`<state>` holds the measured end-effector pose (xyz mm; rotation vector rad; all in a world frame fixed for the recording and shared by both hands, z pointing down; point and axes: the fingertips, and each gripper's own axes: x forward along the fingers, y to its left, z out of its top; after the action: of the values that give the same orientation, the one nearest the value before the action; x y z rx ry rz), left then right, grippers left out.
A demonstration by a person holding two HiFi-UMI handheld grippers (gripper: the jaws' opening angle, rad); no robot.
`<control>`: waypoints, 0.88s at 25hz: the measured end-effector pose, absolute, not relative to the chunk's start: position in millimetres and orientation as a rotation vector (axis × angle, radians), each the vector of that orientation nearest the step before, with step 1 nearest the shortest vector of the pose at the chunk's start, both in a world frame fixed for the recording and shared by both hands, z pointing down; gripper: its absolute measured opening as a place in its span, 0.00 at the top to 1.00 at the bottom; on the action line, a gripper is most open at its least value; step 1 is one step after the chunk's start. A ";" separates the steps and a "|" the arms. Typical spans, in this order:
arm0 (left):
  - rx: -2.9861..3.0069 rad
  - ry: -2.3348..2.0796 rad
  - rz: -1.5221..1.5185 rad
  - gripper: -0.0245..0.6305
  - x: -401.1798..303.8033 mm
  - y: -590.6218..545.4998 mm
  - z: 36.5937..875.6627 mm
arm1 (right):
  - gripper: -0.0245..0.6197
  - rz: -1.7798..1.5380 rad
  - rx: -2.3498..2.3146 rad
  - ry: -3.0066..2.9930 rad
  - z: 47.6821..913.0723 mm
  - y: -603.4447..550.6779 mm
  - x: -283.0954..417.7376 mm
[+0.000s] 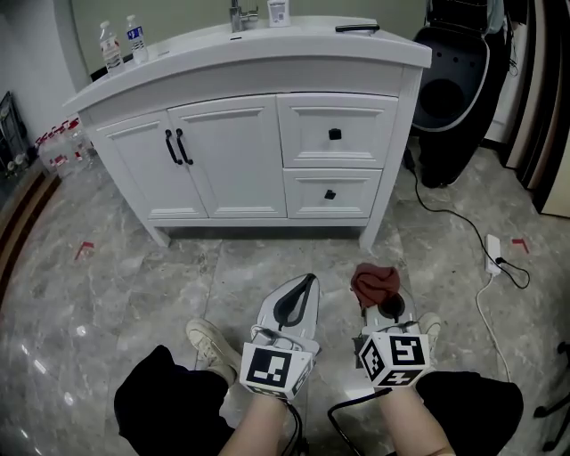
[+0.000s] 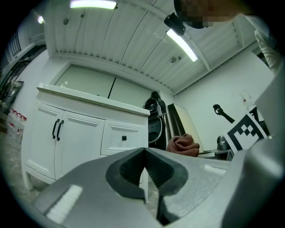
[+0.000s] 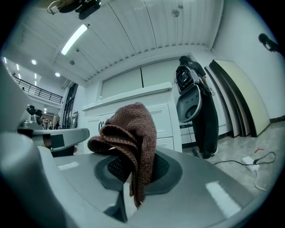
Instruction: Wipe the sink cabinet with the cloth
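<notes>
Cloth (image 3: 129, 133) sits pinched between the jaws of your right tool (image 3: 133, 171), a reddish-brown knitted bunch clamped at the tool's front end. In the right gripper view its long axis runs up and down. A narrow tail hangs down in the seam between the two dark pads. The main mass rises above them and folds over toward the left side of that view. From the head view the cloth (image 1: 376, 283) shows as a crumpled lump covering the tip of the right tool (image 1: 381, 303), on the side facing the sink cabinet (image 1: 249, 151).

Your left tool (image 1: 308, 280) has its jaws brought together with nothing between them; the pads meet at the tip in the left gripper view. It lies just beside the right tool, both held low over the floor (image 1: 134, 276) and aimed toward the cabinet front, well apart from it.

The white cabinet stands ahead with two doors on its left and two drawers on its right. Two water bottles (image 1: 122, 43) stand at the left end of its surface (image 1: 294, 44), and a faucet (image 1: 239, 16) rises at the rear edge.
</notes>
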<state>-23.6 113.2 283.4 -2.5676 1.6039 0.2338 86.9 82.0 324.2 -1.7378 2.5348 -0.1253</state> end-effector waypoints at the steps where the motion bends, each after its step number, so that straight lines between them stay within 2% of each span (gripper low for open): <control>1: -2.566 1.597 0.226 0.96 -22.5 114.5 282.1 | 0.84 -0.128 -1.736 2.536 323.7 83.5 87.2; 22: -2.571 1.613 0.188 0.96 -25.3 104.1 292.8 | 0.84 -0.166 -1.757 2.531 333.9 75.0 92.3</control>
<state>-25.3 104.1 292.8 -2.5711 1.6131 0.1876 92.3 75.0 333.9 -1.7566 2.5306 -0.1664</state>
